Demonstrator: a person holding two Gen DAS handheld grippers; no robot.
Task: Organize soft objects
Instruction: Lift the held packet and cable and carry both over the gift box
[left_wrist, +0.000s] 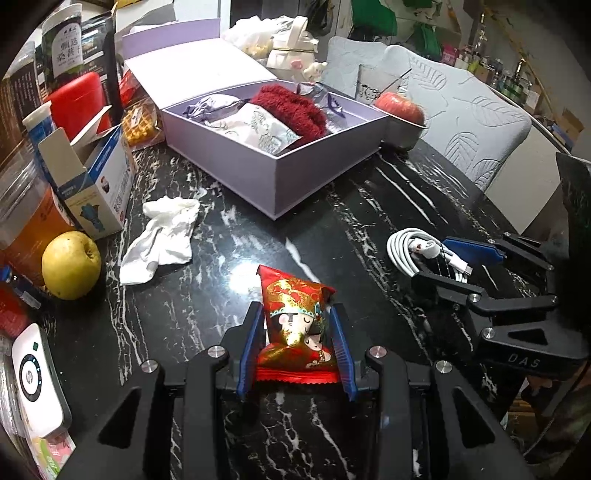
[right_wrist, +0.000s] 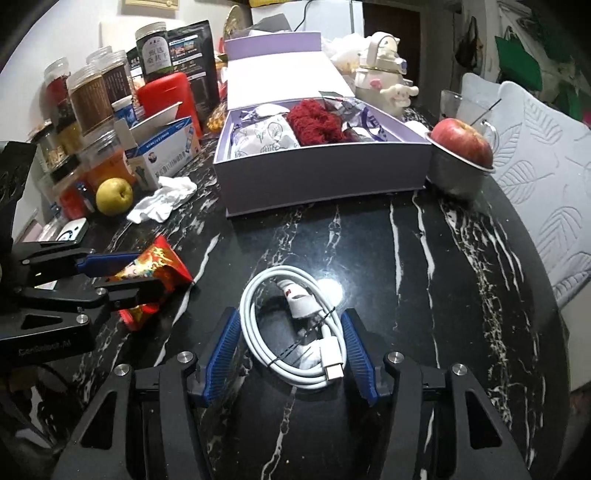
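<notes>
- The purple box (left_wrist: 280, 173) already holds a red fuzzy thing (left_wrist: 291, 107) and some pouches.
- Our left fingers (left_wrist: 295, 343) pinch the red snack bag (left_wrist: 295, 325) on the surface.
- Our right fingers (right_wrist: 290, 350) are spread around the white cable (right_wrist: 291, 325).
- The white cloth (left_wrist: 162, 232) still waits.

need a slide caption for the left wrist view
Left hand-held gripper closed on a red snack packet on the marble table, open lavender box ahead.
</notes>
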